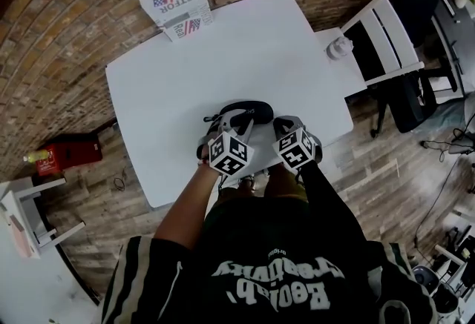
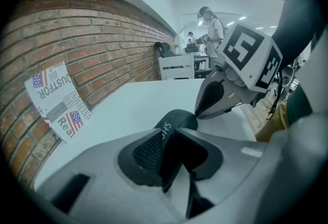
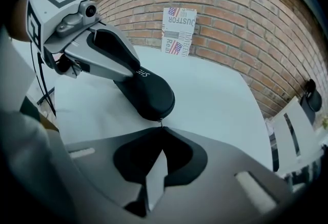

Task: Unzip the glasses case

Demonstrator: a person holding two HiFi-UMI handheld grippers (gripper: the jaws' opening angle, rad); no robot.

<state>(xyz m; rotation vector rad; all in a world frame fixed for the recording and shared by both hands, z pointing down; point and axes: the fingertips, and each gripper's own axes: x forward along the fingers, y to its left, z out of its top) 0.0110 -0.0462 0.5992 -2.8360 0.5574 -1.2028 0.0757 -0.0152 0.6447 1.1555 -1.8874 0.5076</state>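
Just below the centre of the head view, the black oval zipped glasses case (image 1: 249, 109) sits over the white table (image 1: 171, 93). The left gripper (image 2: 171, 141) clamps one end narrowly. The right gripper (image 3: 160, 129) pinches the small metal zipper pull (image 3: 160, 122).

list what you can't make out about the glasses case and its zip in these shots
- Zip pull: right gripper view, a tiny speck at the shut right gripper tips; too small to tell whether it is pinched.
- Zip track: head view, both grippers cover the near side of the glasses case; how far it is unzipped is hidden.
- Case's end: left gripper view, buried between the pads of the left gripper.
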